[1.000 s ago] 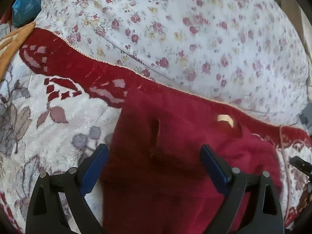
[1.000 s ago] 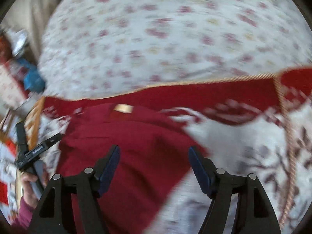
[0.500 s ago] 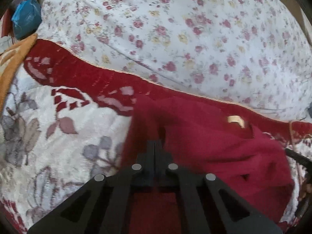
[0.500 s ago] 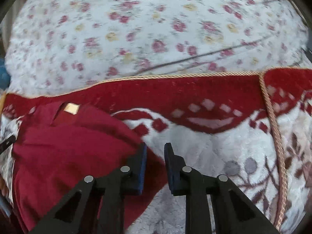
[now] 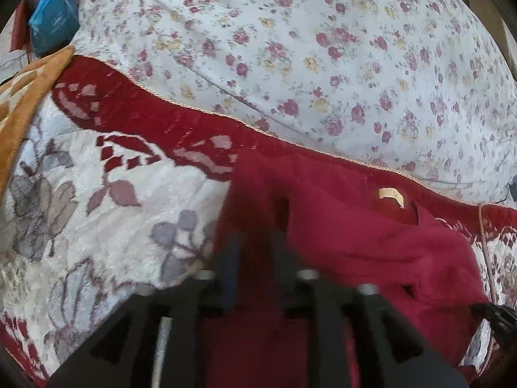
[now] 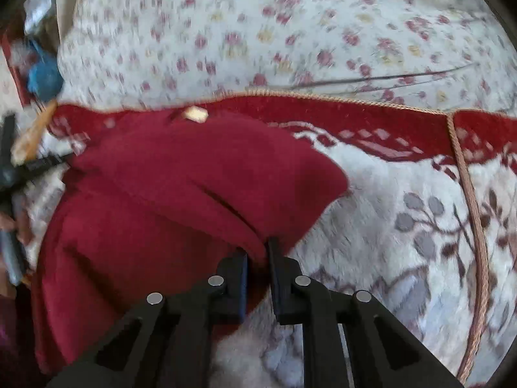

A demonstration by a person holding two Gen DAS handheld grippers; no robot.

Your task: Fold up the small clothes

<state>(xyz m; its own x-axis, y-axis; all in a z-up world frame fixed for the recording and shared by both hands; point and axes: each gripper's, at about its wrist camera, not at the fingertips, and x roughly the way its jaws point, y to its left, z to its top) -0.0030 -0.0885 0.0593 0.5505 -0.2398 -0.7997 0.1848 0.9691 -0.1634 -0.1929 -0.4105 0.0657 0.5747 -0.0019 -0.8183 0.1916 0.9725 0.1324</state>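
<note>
A dark red fleece garment [image 5: 355, 242] with a tan neck label [image 5: 391, 192] lies on a white and red floral blanket [image 5: 97, 226]. My left gripper [image 5: 253, 258] sits low on the garment's left part. It is blurred, its jaws are opening, and red cloth lies between them without being pressed. In the right wrist view my right gripper [image 6: 258, 255] is shut on the right edge of the garment [image 6: 177, 194], which rises in a fold toward the label [image 6: 195, 114]. The left tool [image 6: 13, 174] and the hand holding it show at the left edge.
A big quilt with small roses [image 5: 323, 48] bulges behind the blanket's corded red border [image 6: 387, 119]. An orange blanket [image 5: 19, 97] and a blue bag [image 5: 53, 22] lie at the far left. Bare blanket [image 6: 404, 258] spreads right of the garment.
My left gripper closed on the red cloth, then its jaws parted again. My right gripper closed on the garment's right edge and moved left, lifting that edge into a fold.
</note>
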